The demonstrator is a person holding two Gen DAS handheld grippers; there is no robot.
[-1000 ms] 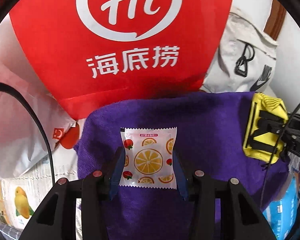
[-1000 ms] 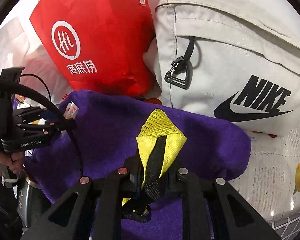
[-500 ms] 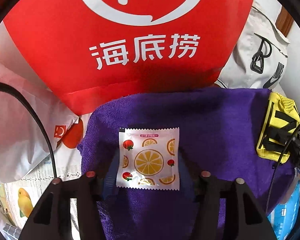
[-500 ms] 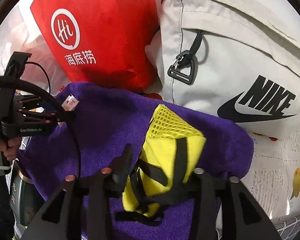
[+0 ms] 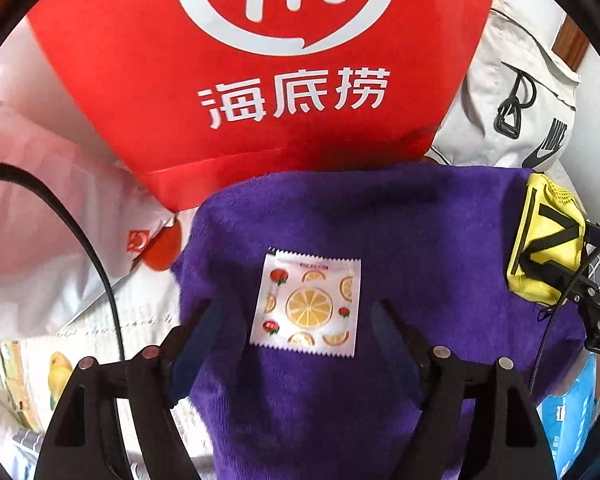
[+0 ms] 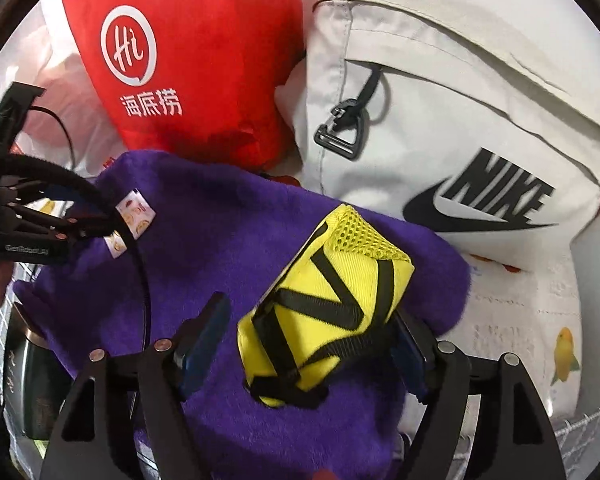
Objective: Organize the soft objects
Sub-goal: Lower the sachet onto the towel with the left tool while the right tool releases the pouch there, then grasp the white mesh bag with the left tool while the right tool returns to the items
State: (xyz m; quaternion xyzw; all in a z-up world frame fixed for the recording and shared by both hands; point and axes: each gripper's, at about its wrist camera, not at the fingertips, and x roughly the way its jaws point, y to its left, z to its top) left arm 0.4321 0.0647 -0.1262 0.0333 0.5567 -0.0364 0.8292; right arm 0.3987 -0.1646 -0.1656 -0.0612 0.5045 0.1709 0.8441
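Tongs (image 5: 294,320) gape around glossy square sachet (image 5: 306,304) on plush towel (image 5: 420,240).

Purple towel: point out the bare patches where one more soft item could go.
Purple towel is bare between the fruit-print sachet and the yellow mesh pouch, and along its near edge. Crowded behind: the red paper bag and white Nike bag press against its far edge.

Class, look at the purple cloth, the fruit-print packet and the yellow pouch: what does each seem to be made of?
Purple cloth: plush fabric, probably fleece or microfibre; fuzzy, matte nap. Fruit-print packet: likely thin plastic film; zigzag-cut sealed edges, printed surface. Yellow pouch: woven fabric, apparently canvas or nylon, with a mesh end and black webbing straps.
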